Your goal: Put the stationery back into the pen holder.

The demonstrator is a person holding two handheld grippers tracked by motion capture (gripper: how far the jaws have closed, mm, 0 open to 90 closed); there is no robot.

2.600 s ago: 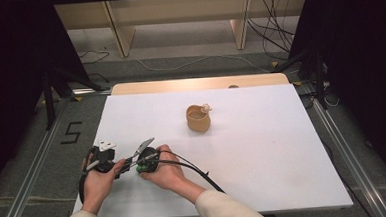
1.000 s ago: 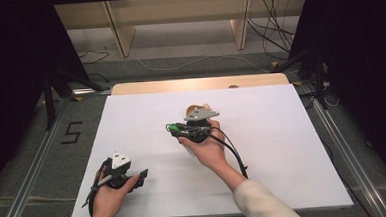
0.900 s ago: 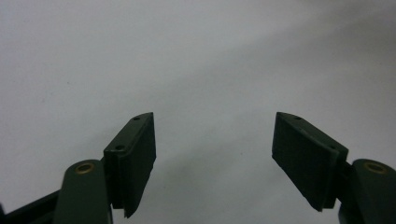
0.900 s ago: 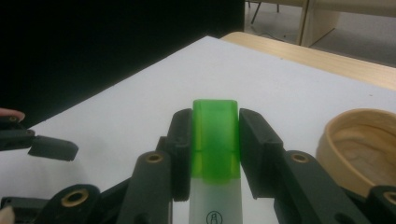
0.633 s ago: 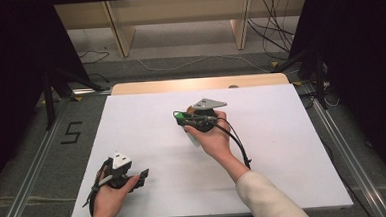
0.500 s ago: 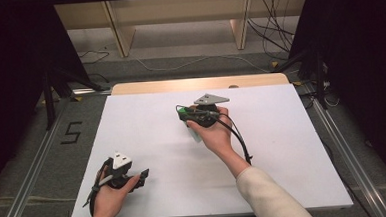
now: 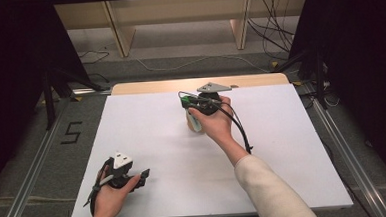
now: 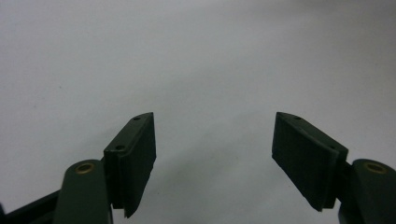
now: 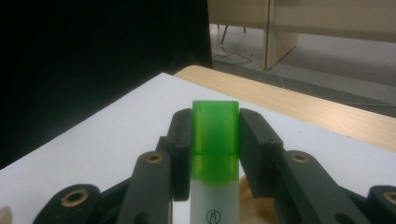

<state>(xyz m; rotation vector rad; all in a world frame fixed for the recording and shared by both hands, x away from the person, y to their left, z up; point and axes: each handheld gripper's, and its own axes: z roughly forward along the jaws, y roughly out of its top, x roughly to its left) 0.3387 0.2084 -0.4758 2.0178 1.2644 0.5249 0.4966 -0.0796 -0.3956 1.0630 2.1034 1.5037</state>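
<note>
My right gripper (image 9: 215, 117) is shut on a highlighter (image 9: 214, 140) with a translucent green cap and a white body. The cap stands up between the jaws. In the high view the right gripper (image 7: 187, 106) is raised over the far middle of the white tabletop (image 7: 293, 153), and the highlighter (image 7: 194, 122) hangs below the hand. A tan object (image 9: 259, 205) peeks out under the jaws; most of it is hidden. My left gripper (image 8: 212, 135) is open with nothing between its pads, low over the near left of the tabletop, where it sits as left gripper (image 7: 140, 176).
A wooden strip (image 7: 150, 86) runs along the table's far edge. Beyond it are wooden shelf legs (image 7: 118, 30) and loose cables (image 7: 271, 14) on the floor. Metal rails (image 7: 30, 197) flank the table, with a "5" marked on the floor at left.
The right gripper left the near-left corner, reached the tan cup at the far middle and now holds the highlighter slightly higher. The left gripper slid toward the near edge and stays open.
</note>
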